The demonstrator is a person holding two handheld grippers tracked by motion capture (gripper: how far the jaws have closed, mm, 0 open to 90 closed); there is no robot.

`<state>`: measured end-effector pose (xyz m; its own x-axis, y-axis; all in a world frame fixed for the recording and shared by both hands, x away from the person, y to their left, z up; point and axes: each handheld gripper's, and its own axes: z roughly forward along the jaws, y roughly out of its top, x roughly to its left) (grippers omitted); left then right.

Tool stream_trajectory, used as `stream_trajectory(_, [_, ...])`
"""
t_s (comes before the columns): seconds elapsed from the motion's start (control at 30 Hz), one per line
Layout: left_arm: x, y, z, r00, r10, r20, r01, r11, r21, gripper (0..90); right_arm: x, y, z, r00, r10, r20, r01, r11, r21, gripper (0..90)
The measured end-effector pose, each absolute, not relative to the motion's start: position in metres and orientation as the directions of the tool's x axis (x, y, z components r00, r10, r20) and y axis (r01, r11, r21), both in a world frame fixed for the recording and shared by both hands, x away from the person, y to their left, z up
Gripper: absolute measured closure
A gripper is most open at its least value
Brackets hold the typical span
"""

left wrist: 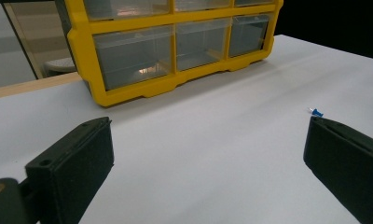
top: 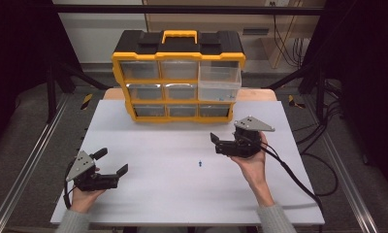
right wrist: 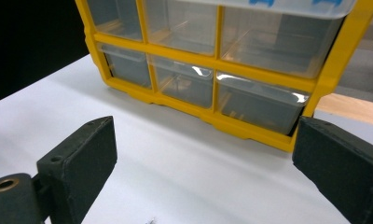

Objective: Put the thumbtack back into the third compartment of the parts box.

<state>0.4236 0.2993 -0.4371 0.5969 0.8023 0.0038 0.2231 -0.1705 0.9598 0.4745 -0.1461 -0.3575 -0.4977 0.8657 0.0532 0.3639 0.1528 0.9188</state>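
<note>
A tiny blue pin [top: 200,163] lies on the white table [top: 182,194], between my two grippers. In the left gripper view the blue pin [left wrist: 316,112] sits just beyond the right jaw's tip. My left gripper [top: 112,161] is held low at the table's front left, open and holding nothing [left wrist: 208,126]. My right gripper [top: 216,144] hovers right of centre, open and holding nothing, and faces the organizer's lower drawers [right wrist: 205,126]. The yellow and black drawer organizer [top: 178,73] stands at the back, with its top right clear drawer [top: 220,77] pulled out.
The organizer's other clear drawers [right wrist: 259,102] are pushed in. Black cables [top: 299,179] trail from the right gripper across the table's right side. A wooden board [left wrist: 31,86] lies under the organizer. Metal rails [top: 27,165] flank the table.
</note>
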Motion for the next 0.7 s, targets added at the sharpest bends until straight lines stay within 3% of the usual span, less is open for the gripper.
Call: stream_trajectory(0.7, [0.423, 0.299, -0.437, 0.598, 0.802, 0.005, 0.223, -0.171, 0.960, 1.2, 0.474, -0.120, -0.403, -0.529, 0.847, 0.046, 0.437, 0.225, 0.871, 9.4])
